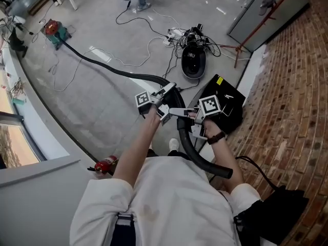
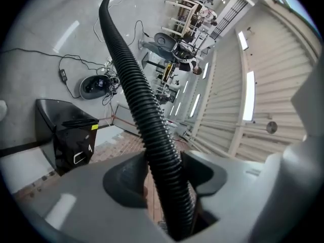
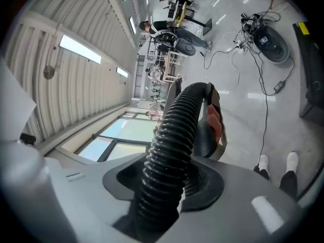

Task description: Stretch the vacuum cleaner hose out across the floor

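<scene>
Currently the hose [image 1: 123, 72] lies in a long diagonal on the floor [image 1: 102, 111]. It leaves the vacuum cleaner [image 1: 53, 31] near the floor's far left edge, runs to the middle and rises off the floor into both grippers. It then curls down to a free end [image 1: 224, 171] at the person's right side, near the brick wall [image 1: 287, 111].

The left gripper [image 1: 165, 94] is clamped on the hose on the vacuum-cleaner side; the left gripper view shows the ribbed tube filling the gap between the jaws. The right gripper [image 1: 177, 111] is closed on the hose just beside it, on the free-end side, with the jaws pressing the ribs.

Two adjacent grips probably let one hold act as an anchor while the other feeds slack. The floor run is nearly straight, so the unstretched reserve is judged to be the curl behind the right gripper. The next pull should be directed away from the vacuum cleaner, clear of the black case [image 1: 225, 106] and the cables [image 1: 154, 40] towards the floor's far edge.
</scene>
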{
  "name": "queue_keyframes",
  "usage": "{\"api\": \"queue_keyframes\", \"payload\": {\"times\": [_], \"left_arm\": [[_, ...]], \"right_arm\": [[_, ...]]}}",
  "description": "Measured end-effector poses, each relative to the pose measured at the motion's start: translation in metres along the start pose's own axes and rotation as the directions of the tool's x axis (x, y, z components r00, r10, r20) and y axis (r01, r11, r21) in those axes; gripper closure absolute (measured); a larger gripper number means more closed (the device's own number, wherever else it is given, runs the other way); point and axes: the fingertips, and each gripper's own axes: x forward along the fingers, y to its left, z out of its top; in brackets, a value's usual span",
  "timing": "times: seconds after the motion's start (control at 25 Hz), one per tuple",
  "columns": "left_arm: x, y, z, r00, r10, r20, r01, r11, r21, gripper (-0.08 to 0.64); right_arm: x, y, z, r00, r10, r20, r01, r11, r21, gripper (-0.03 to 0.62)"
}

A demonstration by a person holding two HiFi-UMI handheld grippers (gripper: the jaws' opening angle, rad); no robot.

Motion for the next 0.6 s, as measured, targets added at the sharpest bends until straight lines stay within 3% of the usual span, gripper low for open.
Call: {"api": "queue_keyframes", "payload": {"times": [0.12,0.2,0.24,0.32,0.36,0.4,0.48,0.52,0.56,0.6], "left_arm": [[-0.007,0.000,-0.001,0.998,0.059,0.037,-0.058,0.998,-0.022,0.365],[-0.013,0.004,0.000,0.992,0.113,0.053,-0.111,0.993,-0.037,0.377],[-0.015,0.007,-0.001,0.989,0.138,0.056,-0.136,0.990,-0.045,0.379],[-0.020,0.011,0.002,0.982,0.166,0.093,-0.158,0.983,-0.091,0.382],[-0.023,0.013,0.008,0.977,0.171,0.128,-0.154,0.979,-0.130,0.382],[-0.028,0.014,0.015,0.971,0.173,0.167,-0.144,0.974,-0.173,0.383],[-0.036,0.015,0.029,0.956,0.171,0.237,-0.109,0.961,-0.252,0.383],[-0.039,0.014,0.034,0.951,0.163,0.263,-0.085,0.955,-0.283,0.382],[-0.040,0.013,0.040,0.946,0.153,0.286,-0.062,0.950,-0.306,0.380],[-0.041,0.012,0.045,0.941,0.146,0.307,-0.043,0.946,-0.320,0.377]], "right_arm": [[-0.010,-0.005,0.002,1.000,-0.024,0.020,0.025,0.999,-0.040,0.380],[-0.028,-0.014,0.013,0.992,-0.089,0.088,0.098,0.990,-0.097,0.260],[-0.040,-0.017,0.019,0.984,-0.116,0.135,0.133,0.984,-0.121,0.221],[-0.072,-0.022,0.032,0.948,-0.172,0.267,0.221,0.961,-0.165,0.221],[-0.093,-0.029,0.040,0.910,-0.211,0.357,0.285,0.944,-0.169,0.240],[-0.116,-0.038,0.047,0.854,-0.254,0.454,0.354,0.923,-0.152,0.289],[-0.163,-0.057,0.058,0.709,-0.321,0.628,0.465,0.882,-0.074,0.396],[-0.182,-0.065,0.059,0.639,-0.338,0.691,0.490,0.871,-0.028,0.505],[-0.197,-0.069,0.057,0.588,-0.336,0.735,0.491,0.871,0.005,0.592],[-0.204,-0.068,0.052,0.565,-0.311,0.764,0.472,0.882,0.010,0.607]]}}
